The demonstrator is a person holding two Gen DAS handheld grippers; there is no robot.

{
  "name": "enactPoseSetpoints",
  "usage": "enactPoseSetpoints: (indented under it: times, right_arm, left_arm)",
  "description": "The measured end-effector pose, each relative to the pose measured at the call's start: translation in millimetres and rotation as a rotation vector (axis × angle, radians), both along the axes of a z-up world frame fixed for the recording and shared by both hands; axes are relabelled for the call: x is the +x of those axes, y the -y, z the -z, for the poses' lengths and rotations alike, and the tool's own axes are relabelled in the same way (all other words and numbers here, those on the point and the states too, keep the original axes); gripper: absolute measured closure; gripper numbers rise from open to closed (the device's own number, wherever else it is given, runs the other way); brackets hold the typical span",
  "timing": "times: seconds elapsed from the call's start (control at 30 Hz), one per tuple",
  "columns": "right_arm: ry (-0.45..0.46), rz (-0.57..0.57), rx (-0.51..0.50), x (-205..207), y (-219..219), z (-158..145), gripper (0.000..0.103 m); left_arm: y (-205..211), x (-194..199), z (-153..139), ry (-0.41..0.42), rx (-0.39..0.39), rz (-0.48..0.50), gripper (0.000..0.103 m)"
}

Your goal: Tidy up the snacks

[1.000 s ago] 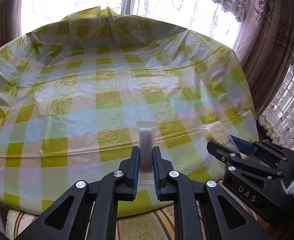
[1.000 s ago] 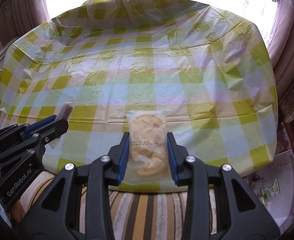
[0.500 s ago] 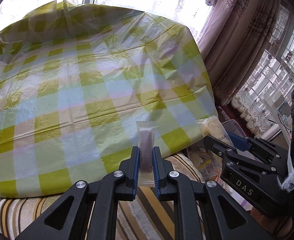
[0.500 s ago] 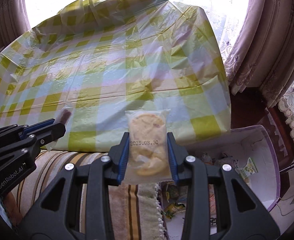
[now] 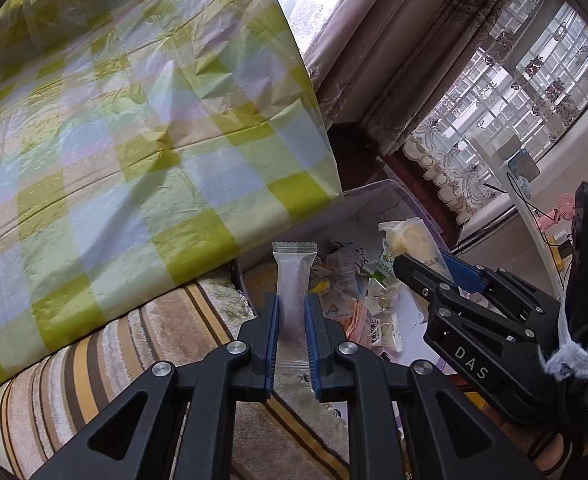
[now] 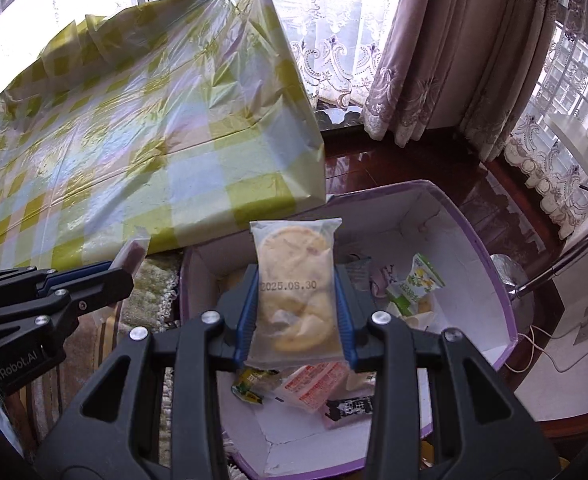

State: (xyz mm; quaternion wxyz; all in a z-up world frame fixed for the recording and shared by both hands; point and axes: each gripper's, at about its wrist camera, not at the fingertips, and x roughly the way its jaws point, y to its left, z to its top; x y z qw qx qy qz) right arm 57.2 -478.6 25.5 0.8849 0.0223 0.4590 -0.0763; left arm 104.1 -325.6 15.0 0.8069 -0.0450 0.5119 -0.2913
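Note:
My left gripper [image 5: 292, 312] is shut on a slim clear-wrapped dark snack bar [image 5: 292, 280], held over the striped cushion at the left edge of the purple-rimmed box [image 6: 489, 280]. My right gripper [image 6: 295, 304] is shut on a clear pouch with a round yellow pastry [image 6: 295, 280], stamped 2025.08.30, held above the box's inside. The box holds several loose snack packets [image 6: 313, 390]. The right gripper also shows in the left wrist view [image 5: 421, 264], and the left gripper shows in the right wrist view [image 6: 122, 276].
A table with a green, blue and white checked plastic cloth [image 5: 134, 128] stands to the left. A striped cushion [image 5: 166, 340] lies below its edge. Dark wooden floor [image 6: 433, 168], curtains [image 6: 453, 48] and a metal pole [image 6: 553, 272] are to the right.
Both grippers have swung right and down from over the table to the box on the floor, each still holding its snack.

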Motion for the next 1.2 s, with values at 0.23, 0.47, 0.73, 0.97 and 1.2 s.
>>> enactPoseSetpoints:
  times: [0.23, 0.47, 0.73, 0.97, 1.2]
  right_arm:
    - [-0.037, 0.065, -0.021, -7.0, 24.1, 8.4, 0.063]
    - [-0.054, 0.107, -0.033, -14.3, 32.6, 10.0, 0.033]
    - [-0.081, 0.122, -0.019, -22.2, 35.6, 14.9, 0.027]
    - [-0.090, 0.149, -0.043, -22.1, 38.8, 18.1, 0.025]
    - [-0.096, 0.152, -0.038, -22.7, 39.5, 20.6, 0.025]
  left_arm:
    - [15.9, -0.2, 15.4, -0.097, -0.033, 0.018, 0.086]
    - [11.8, -6.5, 23.3, -0.134, -0.044, 0.000, 0.071]
    - [13.3, -17.6, 19.8, -0.104, -0.038, 0.008, 0.047]
    - [22.2, -19.5, 21.4, -0.102, 0.003, 0.011, 0.040]
    - [23.2, -18.9, 21.1, -0.111, 0.005, -0.002, 0.039]
